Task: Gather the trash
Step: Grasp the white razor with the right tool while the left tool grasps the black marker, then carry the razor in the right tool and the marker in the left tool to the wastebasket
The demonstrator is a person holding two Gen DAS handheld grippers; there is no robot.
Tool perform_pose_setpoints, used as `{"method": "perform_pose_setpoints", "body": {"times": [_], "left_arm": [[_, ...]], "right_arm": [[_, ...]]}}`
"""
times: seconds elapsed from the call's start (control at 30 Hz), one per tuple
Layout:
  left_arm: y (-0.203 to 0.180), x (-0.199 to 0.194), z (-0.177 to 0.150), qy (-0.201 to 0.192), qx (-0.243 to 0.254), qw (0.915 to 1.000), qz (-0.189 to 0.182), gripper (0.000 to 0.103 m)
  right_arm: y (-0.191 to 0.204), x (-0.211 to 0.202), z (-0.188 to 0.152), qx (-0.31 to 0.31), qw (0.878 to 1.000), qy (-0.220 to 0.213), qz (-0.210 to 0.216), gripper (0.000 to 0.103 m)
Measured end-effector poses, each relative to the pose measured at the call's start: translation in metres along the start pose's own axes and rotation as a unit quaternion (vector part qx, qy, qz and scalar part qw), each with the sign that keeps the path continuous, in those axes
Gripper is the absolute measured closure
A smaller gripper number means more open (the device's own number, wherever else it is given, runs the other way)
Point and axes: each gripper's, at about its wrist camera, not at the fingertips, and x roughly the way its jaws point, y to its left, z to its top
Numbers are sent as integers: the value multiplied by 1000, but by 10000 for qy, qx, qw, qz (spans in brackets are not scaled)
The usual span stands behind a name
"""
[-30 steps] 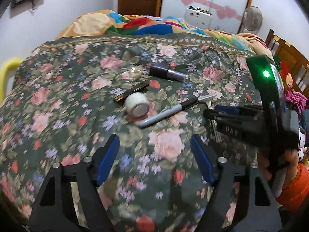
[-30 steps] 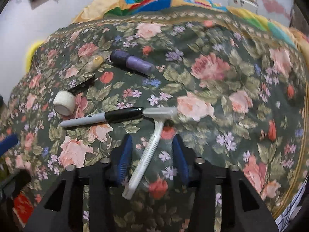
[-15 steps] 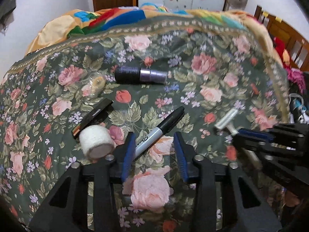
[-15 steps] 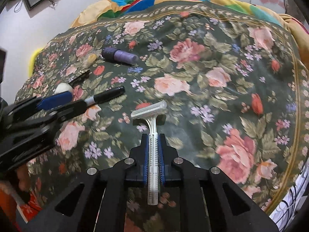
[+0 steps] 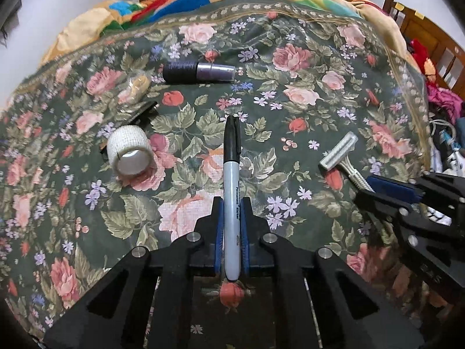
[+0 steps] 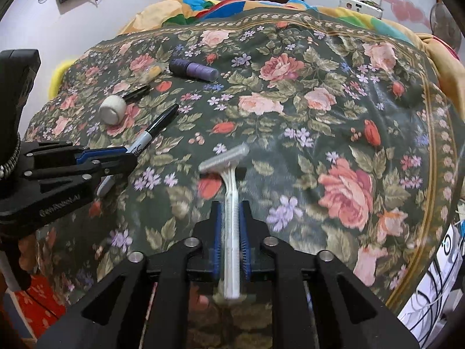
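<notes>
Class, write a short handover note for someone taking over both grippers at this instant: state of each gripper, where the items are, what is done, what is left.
Left gripper: shut on the marker, cap pointing away.
Right gripper: the razor handle is between its pads, head forward; its jaws are opening slightly, so check the grip.
On the bedspread: tape roll, purple tube, a small clear item and a thin black item behind the roll.
Done: marker and razor grasped.
Left: carry both away, then collect the other four. No bin is in view.
</notes>
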Motion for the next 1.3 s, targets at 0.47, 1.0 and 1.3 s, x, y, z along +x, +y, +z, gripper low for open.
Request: {"method": "perform_pose_setpoints", "body": {"times": [0.47,1.0,1.3], "left_arm": [[-9,-40,-26,-51,-555,9980,-285,94],[-8,-230,-58,-1179,-739,9903,18,94],[9,-313,-109,-1557,-973,9826,290,94]], "right_arm": [[-9,-14,3,639,9978,190,-47,94],[65,-154,25,140,9963,-821,235,94],[128,-219,11,-335,9907,-1202,549,94]]}}
